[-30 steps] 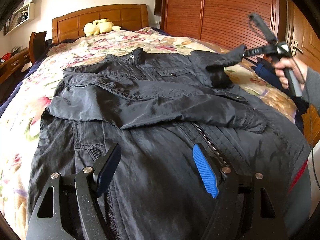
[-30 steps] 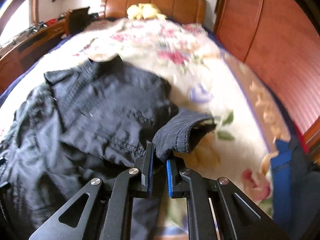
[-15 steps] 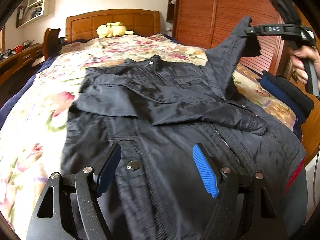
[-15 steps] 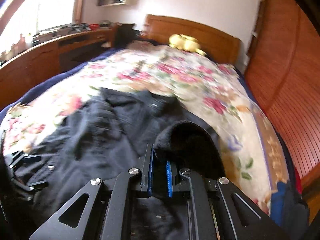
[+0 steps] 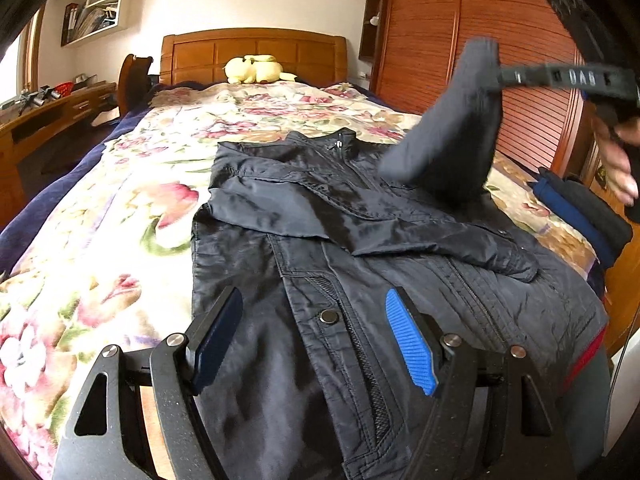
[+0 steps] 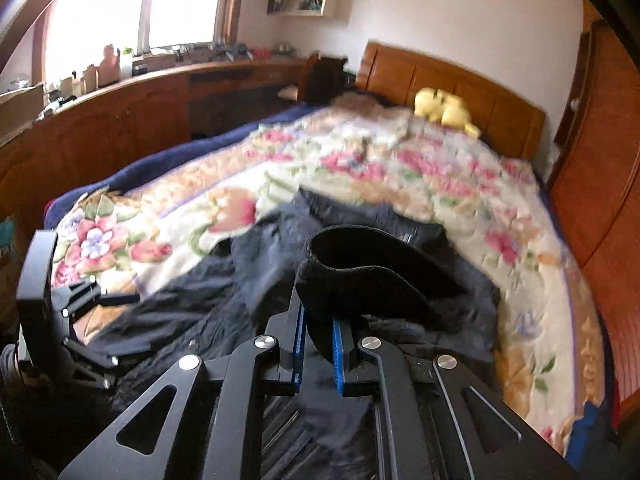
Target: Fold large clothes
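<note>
A dark jacket (image 5: pixel 360 248) lies face up on the floral bedspread (image 5: pixel 100 240), collar toward the headboard, one sleeve folded across its chest. My right gripper (image 6: pixel 318 352) is shut on the cuff (image 6: pixel 360 276) of the other sleeve (image 5: pixel 452 148) and holds it lifted above the jacket's right side. The right gripper also shows in the left wrist view (image 5: pixel 560 80). My left gripper (image 5: pixel 316 344) is open and empty, low over the jacket's hem. It also appears in the right wrist view (image 6: pixel 60 320).
A yellow plush toy (image 5: pixel 256 70) sits by the wooden headboard (image 5: pixel 252 52). Wooden wardrobe doors (image 5: pixel 500 40) stand to the right. Folded dark and blue clothes (image 5: pixel 580 216) lie at the bed's right edge. A long wooden desk (image 6: pixel 140 120) runs along the left.
My right gripper has raised the sleeve cuff off the bed and carried it up and over toward the jacket's middle. My left gripper has shifted left along the hem, staying open.
</note>
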A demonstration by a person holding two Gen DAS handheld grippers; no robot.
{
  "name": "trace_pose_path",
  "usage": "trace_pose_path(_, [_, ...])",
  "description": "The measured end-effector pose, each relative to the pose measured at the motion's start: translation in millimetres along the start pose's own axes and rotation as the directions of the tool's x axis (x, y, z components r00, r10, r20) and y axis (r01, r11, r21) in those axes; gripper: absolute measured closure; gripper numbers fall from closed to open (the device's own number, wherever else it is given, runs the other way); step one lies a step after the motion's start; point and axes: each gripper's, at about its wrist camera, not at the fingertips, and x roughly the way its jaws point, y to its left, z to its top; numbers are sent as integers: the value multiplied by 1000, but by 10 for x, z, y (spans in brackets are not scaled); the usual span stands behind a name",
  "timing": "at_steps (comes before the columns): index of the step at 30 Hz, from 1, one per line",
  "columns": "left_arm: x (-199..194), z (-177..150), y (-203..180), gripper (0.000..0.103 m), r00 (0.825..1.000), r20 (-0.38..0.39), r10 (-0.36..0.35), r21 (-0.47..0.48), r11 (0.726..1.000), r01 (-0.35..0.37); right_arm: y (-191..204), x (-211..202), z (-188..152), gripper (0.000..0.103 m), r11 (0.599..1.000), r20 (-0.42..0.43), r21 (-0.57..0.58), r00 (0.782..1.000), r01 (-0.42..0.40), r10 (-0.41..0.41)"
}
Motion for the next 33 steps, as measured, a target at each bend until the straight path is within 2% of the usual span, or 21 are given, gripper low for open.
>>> trace_pose_path(1, [-1,5,8,28,1000,0,0,-2,1000,0,1,3,-30,89,1000,-17,5,1000,-3,3])
trace_pose_path(5, [15,23,-6,28,1000,1,-4,0,1000,4,-103,-24,-178,63,1000,-52,13,999,3,-2])
trace_pose_path(6, [23,25,-19,28,1000,0,-4,3,1000,4,-135,-41,-197,60,1000,-52,21,999,1,0])
trace_pose_path(11, [48,36,-76,28,1000,-5,-7,17,1000,7,-163,-195,-249,58,1000,-57,17,998,13,-12])
trace_pose_path(15, [66,33,-120,28,1000,-9,-9,25,1000,9,-117,-85,-313,58,998,-80,51,997,28,-24])
trace_pose_path(18, [99,28,-146,28,1000,-18,-6,32,999,6,-253,-44,-435,58,995,-96,86,995,49,-40])
trace_pose_path(22, [132,28,-185,28,1000,-27,-5,41,999,6,-499,113,-559,57,984,-122,149,989,101,-83])
trace_pose_path(26, [149,47,-254,28,1000,-27,-7,52,999,9,-738,330,-664,46,963,-148,233,984,132,-99])
trace_pose_path(33, [174,67,-327,28,999,-33,-7,67,998,10,-939,782,-661,42,927,-171,351,983,129,-72])
